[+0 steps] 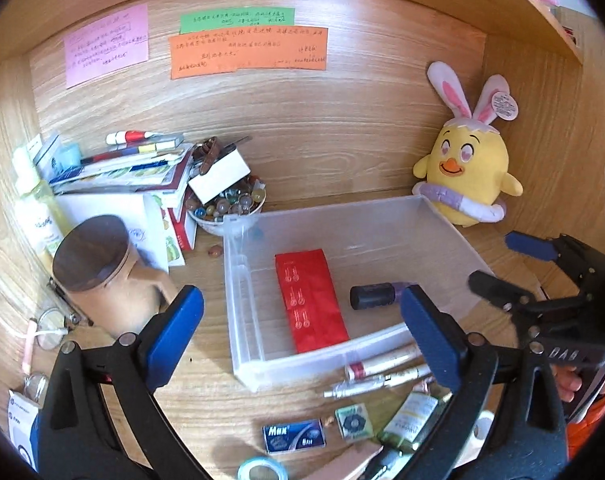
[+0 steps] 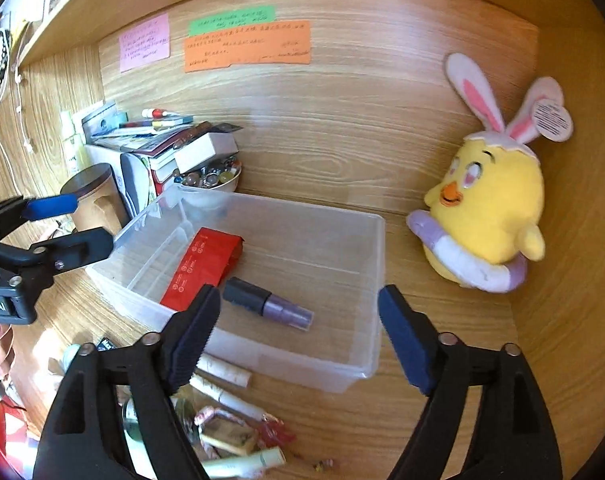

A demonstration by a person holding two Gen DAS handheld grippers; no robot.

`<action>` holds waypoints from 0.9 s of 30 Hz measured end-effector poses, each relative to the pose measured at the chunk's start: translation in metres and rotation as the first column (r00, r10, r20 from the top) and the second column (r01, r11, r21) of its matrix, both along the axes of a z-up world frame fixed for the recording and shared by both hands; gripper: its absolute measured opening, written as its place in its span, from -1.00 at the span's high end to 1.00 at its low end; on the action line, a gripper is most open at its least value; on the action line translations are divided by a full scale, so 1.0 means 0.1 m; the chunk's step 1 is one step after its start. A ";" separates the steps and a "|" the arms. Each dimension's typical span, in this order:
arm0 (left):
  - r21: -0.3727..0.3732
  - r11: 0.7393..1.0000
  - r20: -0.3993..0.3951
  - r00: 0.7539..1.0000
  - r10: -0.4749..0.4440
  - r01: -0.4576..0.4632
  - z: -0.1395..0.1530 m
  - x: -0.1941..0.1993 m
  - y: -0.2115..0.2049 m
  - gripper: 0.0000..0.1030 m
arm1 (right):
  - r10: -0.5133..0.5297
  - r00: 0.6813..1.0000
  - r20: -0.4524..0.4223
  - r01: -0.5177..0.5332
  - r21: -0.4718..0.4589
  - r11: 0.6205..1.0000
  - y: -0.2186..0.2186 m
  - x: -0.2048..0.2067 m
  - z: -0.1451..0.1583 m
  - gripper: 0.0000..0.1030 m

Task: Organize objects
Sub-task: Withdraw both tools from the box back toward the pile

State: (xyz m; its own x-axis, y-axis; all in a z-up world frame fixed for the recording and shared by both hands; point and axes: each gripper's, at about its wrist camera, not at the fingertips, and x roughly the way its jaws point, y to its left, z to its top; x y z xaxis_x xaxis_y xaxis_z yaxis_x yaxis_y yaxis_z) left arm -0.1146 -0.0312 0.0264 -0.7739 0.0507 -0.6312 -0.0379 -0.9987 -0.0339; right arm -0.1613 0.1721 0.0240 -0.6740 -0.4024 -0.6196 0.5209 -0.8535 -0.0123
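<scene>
A clear plastic bin [image 1: 238,280] [image 2: 366,280] stands on the wooden desk. A red box [image 1: 310,300] [image 2: 206,268] and a black and purple tube [image 1: 376,296] [image 2: 266,304] lie inside it. My left gripper [image 1: 302,304] [image 2: 78,224] hovers open above the bin's front left side, holding nothing. My right gripper [image 2: 300,300] [image 1: 510,268] is open over the bin's near right part, also holding nothing. Pens and white tubes [image 1: 382,364] [image 2: 226,376], a blue Max box [image 1: 294,436], a small green packet [image 1: 354,422] and a green bottle [image 1: 410,420] lie loose in front of the bin.
A yellow plush chick [image 1: 466,168] [image 2: 490,208] sits at the back right. A bowl of marbles [image 1: 226,204], a stack of books [image 1: 134,168] and a lidded wooden mug [image 1: 102,268] crowd the left. A tape roll [image 1: 262,470] lies at the front edge.
</scene>
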 end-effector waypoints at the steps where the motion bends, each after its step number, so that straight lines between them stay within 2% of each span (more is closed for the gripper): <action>1: 0.001 1.000 0.002 1.000 0.001 -0.001 -0.02 0.03 -0.01 -0.95 | -0.006 1.000 0.003 0.006 -0.006 1.000 0.03 0.02 0.00 -0.58; 8: 0.002 1.000 0.048 0.999 0.021 -0.021 -0.22 0.26 -0.10 -0.95 | -0.042 0.998 0.049 0.043 -0.022 0.999 0.28 0.23 -0.16 -0.58; 16: -0.010 0.999 0.113 0.992 0.051 -0.050 -0.54 0.57 -0.20 -0.95 | -0.030 0.996 0.090 0.029 0.017 0.999 0.31 0.64 -0.45 -0.58; 20: 0.014 0.998 0.151 0.987 0.056 -0.059 -0.68 0.66 -0.25 -0.95 | -0.024 0.989 0.144 0.026 -0.012 1.000 0.33 0.76 -0.57 -0.58; 24: 0.007 0.998 0.172 0.983 0.064 -0.066 -0.81 0.73 -0.25 -0.95 | -0.033 0.980 0.197 0.043 -0.047 0.998 0.39 0.84 -0.66 -0.58; 27: 0.019 0.997 0.192 0.979 0.064 -0.068 -0.90 0.76 -0.27 -0.95 | -0.042 0.976 0.213 0.055 -0.055 0.997 0.41 0.90 -0.71 -0.58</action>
State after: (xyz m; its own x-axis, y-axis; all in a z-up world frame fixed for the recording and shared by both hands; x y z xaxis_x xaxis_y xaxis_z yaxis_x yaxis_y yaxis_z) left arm -0.0391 -0.0586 -0.0635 -0.6416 0.0213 -0.7668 0.0376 -0.9975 -0.0592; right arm -0.0713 0.2135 -0.0470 -0.5499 -0.4131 -0.7260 0.4639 -0.8738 0.1459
